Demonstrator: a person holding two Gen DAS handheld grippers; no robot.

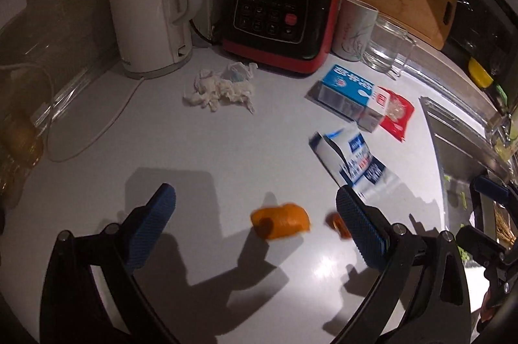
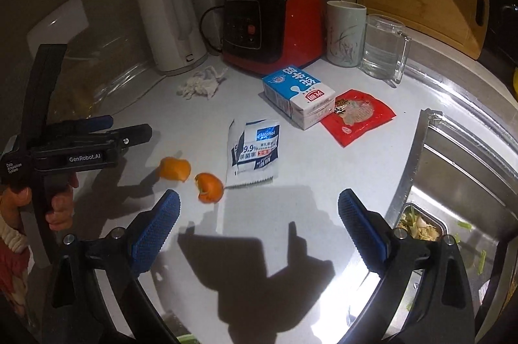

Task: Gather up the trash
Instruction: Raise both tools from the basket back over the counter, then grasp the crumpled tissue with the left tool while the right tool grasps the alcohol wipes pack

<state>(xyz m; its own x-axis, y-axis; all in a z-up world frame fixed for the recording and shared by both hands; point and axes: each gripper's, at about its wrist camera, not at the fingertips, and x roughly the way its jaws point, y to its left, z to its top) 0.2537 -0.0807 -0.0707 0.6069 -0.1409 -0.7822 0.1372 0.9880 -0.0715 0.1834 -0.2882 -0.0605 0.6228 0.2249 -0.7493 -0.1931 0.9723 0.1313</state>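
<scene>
Dim kitchen, glossy white worktop [image 2: 291, 208] with hard shadows; steel sink [image 2: 459, 169] at its right edge. Landmark: red-black blender [image 2: 272, 29] at the back wall. White kettle [image 2: 171, 26] left of it, mug [image 2: 344, 33] and glass [image 2: 383, 46] right of it. Trash in front of the blender: crumpled tissue [image 2: 200, 83], milk carton [image 2: 298, 96], red packet [image 2: 357, 114], wipe sachet [image 2: 254, 154], two orange peels [image 2: 174, 169] [image 2: 210, 187] nearest me. My left tongs [image 1: 255, 217] and right tongs [image 2: 259, 214] both gape wide, holding nothing.
</scene>
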